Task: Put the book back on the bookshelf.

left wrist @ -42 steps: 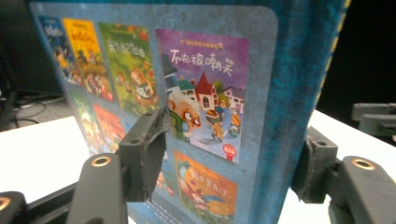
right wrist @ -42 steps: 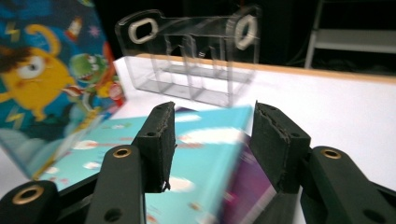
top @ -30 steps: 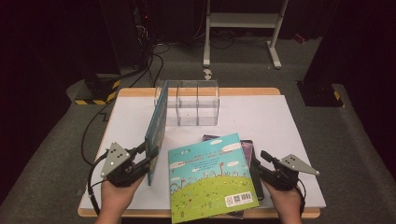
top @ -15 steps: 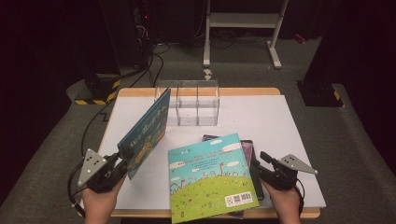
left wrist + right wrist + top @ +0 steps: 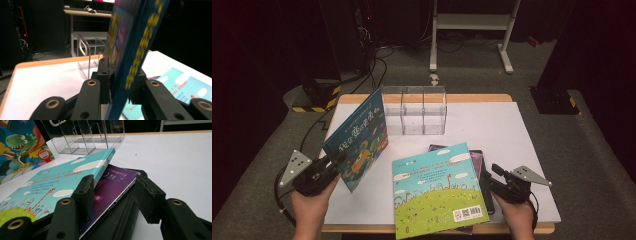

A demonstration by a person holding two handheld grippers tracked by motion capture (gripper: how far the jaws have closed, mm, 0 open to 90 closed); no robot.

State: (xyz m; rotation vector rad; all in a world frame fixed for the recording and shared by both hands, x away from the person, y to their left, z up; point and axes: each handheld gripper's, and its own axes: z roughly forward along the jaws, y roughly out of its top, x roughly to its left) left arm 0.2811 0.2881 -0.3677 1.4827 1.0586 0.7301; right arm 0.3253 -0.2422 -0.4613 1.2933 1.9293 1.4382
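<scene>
L gripper (image 5: 333,163) is clamped on the blue book (image 5: 358,140), jaws just closed further on its edge; it's tilted up off the table (image 5: 522,130) near the clear rack (image 5: 414,111). Yellow cover lettering, unreadable. R gripper (image 5: 493,173) half open, astride the purple book (image 5: 110,187) under the green book (image 5: 437,192); barcode and QR label there.

Tilted book (image 5: 357,145) left of book stack (image 5: 439,192); organizer (image 5: 414,110) behind.

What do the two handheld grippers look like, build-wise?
Both the left gripper and right gripper are black, with linked arms on brass-coloured pivot pins and blocky black jaws. Each carries a grey three-cornered plate with dots and trails a black cable. The forearms are bare.
</scene>
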